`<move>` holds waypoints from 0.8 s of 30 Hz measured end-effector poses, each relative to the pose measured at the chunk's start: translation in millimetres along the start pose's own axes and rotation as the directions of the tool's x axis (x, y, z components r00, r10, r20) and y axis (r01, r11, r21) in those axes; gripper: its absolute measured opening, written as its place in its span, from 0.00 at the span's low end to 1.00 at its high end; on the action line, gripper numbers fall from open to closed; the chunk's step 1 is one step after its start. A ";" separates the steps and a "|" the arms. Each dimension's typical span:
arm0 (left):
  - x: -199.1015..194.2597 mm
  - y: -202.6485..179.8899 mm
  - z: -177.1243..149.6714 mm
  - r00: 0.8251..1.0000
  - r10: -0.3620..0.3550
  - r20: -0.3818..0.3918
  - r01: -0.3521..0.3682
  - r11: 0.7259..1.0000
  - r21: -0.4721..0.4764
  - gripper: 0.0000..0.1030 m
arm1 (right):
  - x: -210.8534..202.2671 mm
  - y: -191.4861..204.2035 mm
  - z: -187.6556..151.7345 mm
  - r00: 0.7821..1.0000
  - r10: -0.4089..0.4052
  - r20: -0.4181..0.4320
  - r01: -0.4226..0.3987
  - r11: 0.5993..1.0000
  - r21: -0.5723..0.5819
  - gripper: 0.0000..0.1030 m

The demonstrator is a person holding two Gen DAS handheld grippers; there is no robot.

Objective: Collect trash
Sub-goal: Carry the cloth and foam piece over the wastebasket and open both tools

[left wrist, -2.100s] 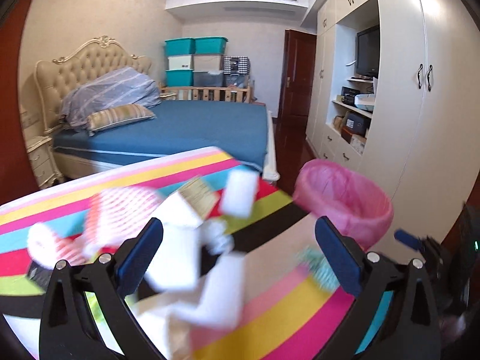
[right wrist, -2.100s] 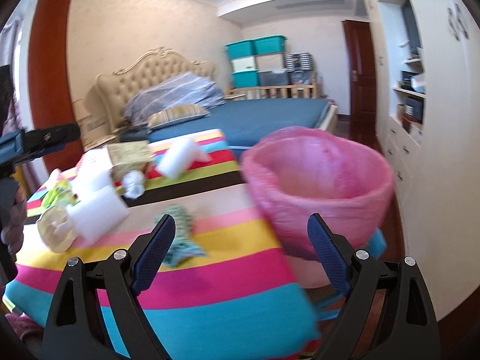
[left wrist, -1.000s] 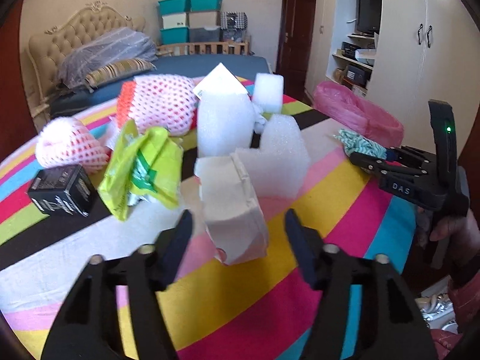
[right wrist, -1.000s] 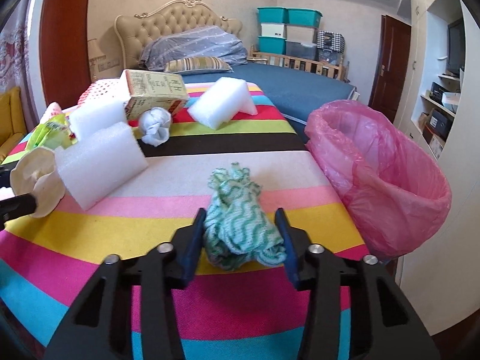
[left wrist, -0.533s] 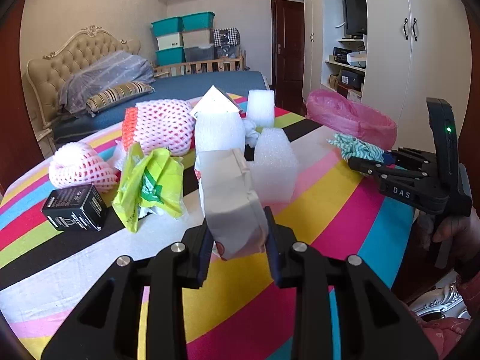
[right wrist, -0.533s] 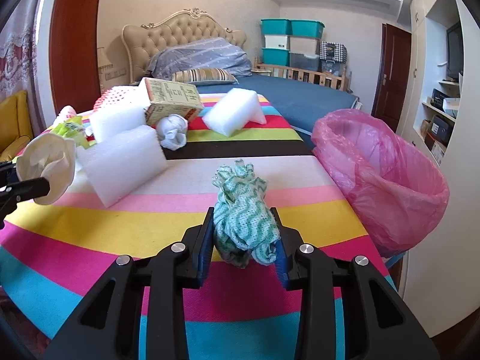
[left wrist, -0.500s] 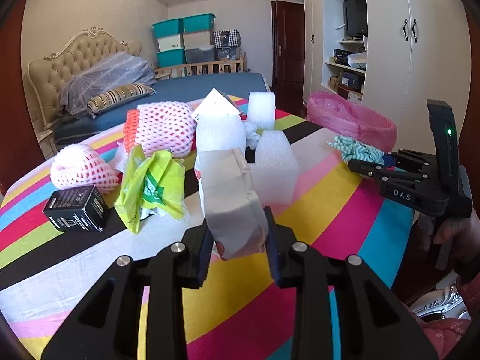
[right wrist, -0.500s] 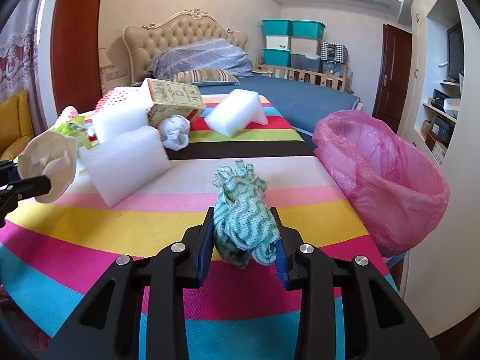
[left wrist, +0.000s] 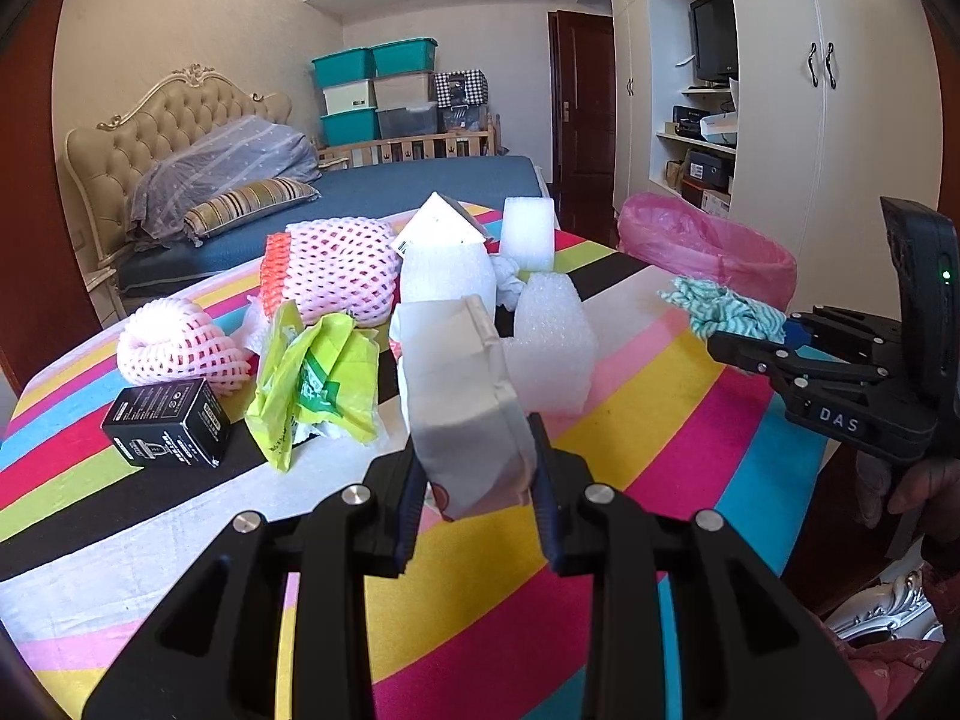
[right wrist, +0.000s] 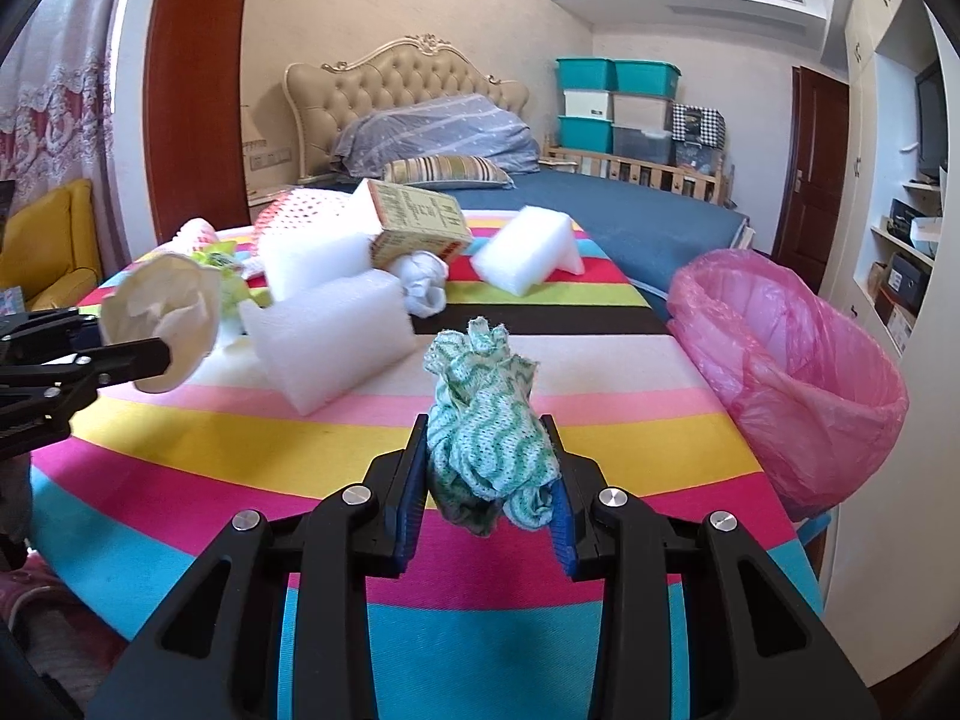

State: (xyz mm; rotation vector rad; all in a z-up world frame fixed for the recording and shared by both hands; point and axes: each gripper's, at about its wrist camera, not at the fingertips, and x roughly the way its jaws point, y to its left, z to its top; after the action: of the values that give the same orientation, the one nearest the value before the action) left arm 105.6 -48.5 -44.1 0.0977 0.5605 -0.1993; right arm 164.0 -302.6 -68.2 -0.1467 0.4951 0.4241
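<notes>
My left gripper (left wrist: 477, 501) is shut on a crushed white paper cup (left wrist: 459, 402) and holds it above the striped table (left wrist: 660, 462); the cup also shows in the right wrist view (right wrist: 162, 318). My right gripper (right wrist: 489, 492) is shut on a crumpled green-and-white cloth (right wrist: 486, 420), lifted off the table, also seen in the left wrist view (left wrist: 723, 309). A bin lined with a pink bag (right wrist: 792, 372) stands off the table's right edge, to the right of the cloth.
On the table lie white foam blocks (right wrist: 333, 333), pink foam nets (left wrist: 333, 273), a yellow-green wrapper (left wrist: 315, 378), a black box (left wrist: 165, 423), a cardboard box (right wrist: 420, 222) and a white wad (right wrist: 423, 279). A bed (right wrist: 630, 216) stands behind, wardrobes (left wrist: 840, 120) at right.
Both grippers came down and closed, the left on the paper cup, the right on the cloth, then lifted them slightly. In the last half second little moved.
</notes>
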 end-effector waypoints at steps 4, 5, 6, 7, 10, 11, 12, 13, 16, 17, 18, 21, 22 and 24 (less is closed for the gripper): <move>-2.0 -4.9 0.0 1.000 0.008 0.009 -0.009 1.000 0.011 0.30 | -7.0 6.8 0.8 1.000 0.019 0.012 -0.019 1.000 -0.012 0.33; -2.6 -5.5 -0.3 1.000 0.011 0.012 -0.011 1.000 0.013 0.30 | -7.8 8.4 0.9 1.000 0.023 0.014 -0.022 1.000 -0.015 0.33; -3.0 -6.6 -0.1 1.000 0.014 0.014 -0.015 1.000 0.015 0.30 | -9.2 10.1 1.0 1.000 0.026 0.017 -0.026 1.000 -0.018 0.33; -3.3 -7.6 0.2 1.000 0.016 0.016 -0.016 1.000 0.017 0.30 | -10.9 12.4 1.2 0.999 0.035 0.020 -0.035 0.999 -0.021 0.33; -4.9 -10.3 0.7 1.000 0.020 0.020 -0.020 1.000 0.021 0.30 | -13.2 17.4 1.3 0.998 0.050 0.026 -0.049 0.998 -0.030 0.33; -5.3 -11.3 1.4 1.000 0.021 0.022 -0.021 1.000 0.023 0.30 | -13.7 18.1 1.3 0.998 0.056 0.027 -0.056 0.998 -0.029 0.33; -5.6 -12.6 2.1 0.999 0.023 0.024 -0.023 0.999 0.025 0.30 | -14.3 18.6 1.5 0.998 0.061 0.028 -0.060 0.998 -0.028 0.33; -6.2 -13.9 2.8 0.999 0.026 0.028 -0.026 0.999 0.028 0.30 | -15.4 19.1 1.9 0.998 0.062 0.032 -0.061 0.998 -0.027 0.33; -9.4 -18.0 5.3 0.999 0.031 0.041 -0.033 0.999 0.038 0.30 | -20.9 18.1 3.8 0.997 0.062 0.053 -0.061 0.998 -0.019 0.33; -10.6 -19.9 6.9 0.998 0.032 0.047 -0.034 0.998 0.043 0.30 | -22.7 17.9 4.1 0.996 0.060 0.059 -0.059 0.998 -0.017 0.33; -11.3 -21.2 7.9 0.998 0.033 0.052 -0.036 0.998 0.049 0.30 | -24.5 16.3 4.7 0.996 0.058 0.065 -0.058 0.998 -0.013 0.33; -13.4 -29.0 12.7 0.997 0.033 0.070 -0.038 0.997 0.070 0.30 | -30.7 9.6 6.5 0.995 0.047 0.086 -0.047 0.999 0.002 0.33; -13.5 -31.5 13.9 0.997 0.030 0.074 -0.036 0.996 0.076 0.30 | -32.0 7.4 6.7 0.995 0.044 0.089 -0.044 0.999 0.006 0.33; -12.9 -35.6 16.2 0.997 0.021 0.077 -0.027 0.996 0.082 0.30 | -35.3 1.6 7.0 0.995 0.034 0.098 -0.036 0.999 0.018 0.33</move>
State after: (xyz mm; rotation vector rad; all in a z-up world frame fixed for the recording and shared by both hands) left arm 95.7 -83.5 -24.9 0.1771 0.4754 -0.2019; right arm 138.2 -312.2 -44.9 -0.0976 0.4055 0.4584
